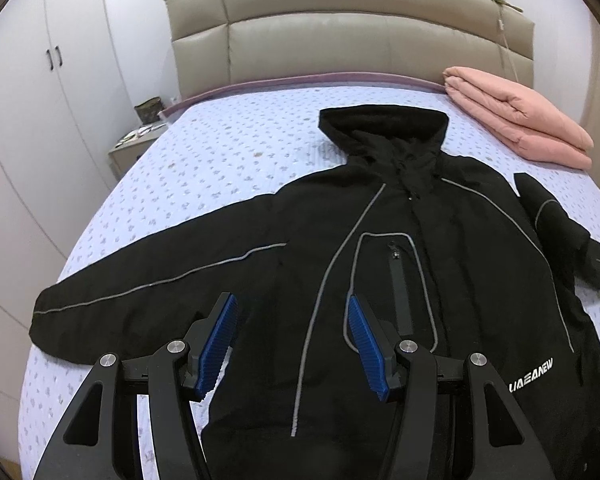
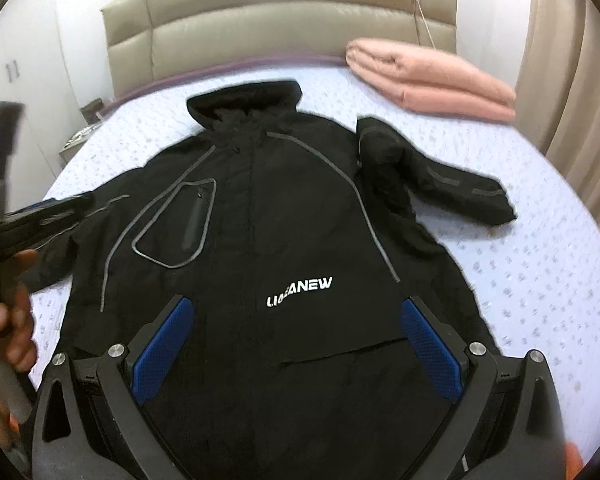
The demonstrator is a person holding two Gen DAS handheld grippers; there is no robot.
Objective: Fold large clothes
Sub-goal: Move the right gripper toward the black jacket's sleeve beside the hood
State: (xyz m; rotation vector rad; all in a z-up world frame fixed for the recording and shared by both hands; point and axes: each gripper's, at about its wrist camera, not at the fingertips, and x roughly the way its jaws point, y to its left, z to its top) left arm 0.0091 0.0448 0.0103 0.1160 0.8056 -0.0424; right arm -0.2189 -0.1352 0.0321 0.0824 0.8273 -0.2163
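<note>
1. A black hooded jacket (image 1: 400,280) lies front-up and spread flat on the bed (image 1: 220,160), its hood (image 1: 384,128) pointing toward the padded headboard (image 1: 340,32).
2. One sleeve (image 1: 148,292) stretches out flat toward the wardrobe (image 1: 40,100) side; the other sleeve (image 2: 440,176) is bent and partly bunched beside the body of the jacket.
3. The left gripper (image 1: 290,344) hovers over the jacket near the armpit of the stretched sleeve, its blue-padded jaws spread apart with nothing between them.
4. The right gripper (image 2: 296,348) hangs above the lower front, near the white lettering (image 2: 300,290); its jaws are wide apart and grasp nothing.
5. A folded pink blanket (image 1: 516,120) sits on the bed's far corner, well apart from the jacket.
6. A small box-like container (image 1: 147,109) stands on the nightstand (image 1: 128,152); its contents are too small to make out.
7. In the right wrist view a hand (image 2: 8,320) holds the other gripper's handle at the blurred edge.
</note>
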